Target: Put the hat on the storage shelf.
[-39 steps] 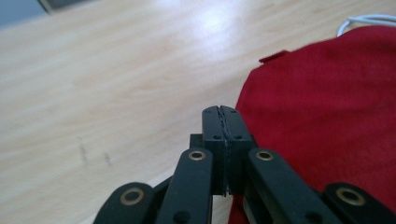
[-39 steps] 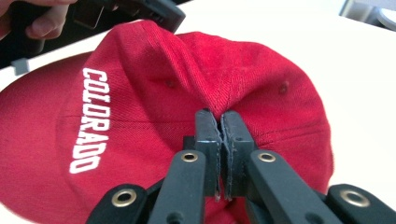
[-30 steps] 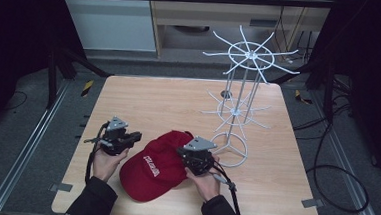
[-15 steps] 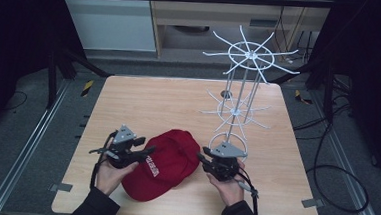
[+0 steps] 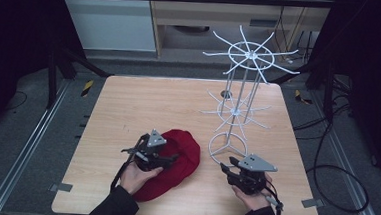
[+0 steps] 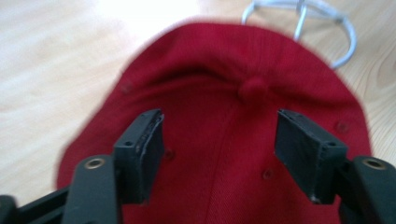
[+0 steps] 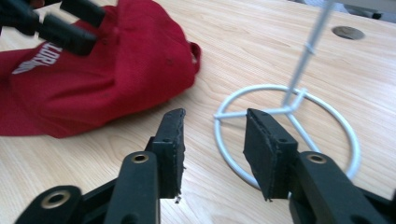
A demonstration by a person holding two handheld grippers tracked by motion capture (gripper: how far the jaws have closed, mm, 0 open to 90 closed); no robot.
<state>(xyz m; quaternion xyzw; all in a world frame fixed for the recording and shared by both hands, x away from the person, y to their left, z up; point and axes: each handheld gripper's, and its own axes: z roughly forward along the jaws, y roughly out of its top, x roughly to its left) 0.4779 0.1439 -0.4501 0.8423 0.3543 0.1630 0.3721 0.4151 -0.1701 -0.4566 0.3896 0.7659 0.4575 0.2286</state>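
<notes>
A red cap (image 5: 184,152) with white lettering lies flat on the wooden table (image 5: 158,105). In the left gripper view its crown (image 6: 224,84) sits just under my left gripper (image 6: 217,126). That gripper's jaws have just been opening and now stand wide, with the pads off the cloth. In the high view the left gripper (image 5: 171,159) hovers over the cap's left part. My right gripper (image 5: 226,168) is to the right of the cap, near the front of the rack's base ring (image 7: 345,135). Its jaws (image 7: 212,121) have also been opening, with nothing between them.
A tall white wire rack (image 5: 246,56) with spoke arms stands on the table's right half, its round base (image 5: 228,147) just beyond my right gripper. A small round hole (image 5: 225,94) is in the tabletop behind it. Dark floor and cables surround the table.
Both grippers have opened. The right hand moved right, off the cap, to the rack's base. The left hand moved right over the cap, which has shifted right.
</notes>
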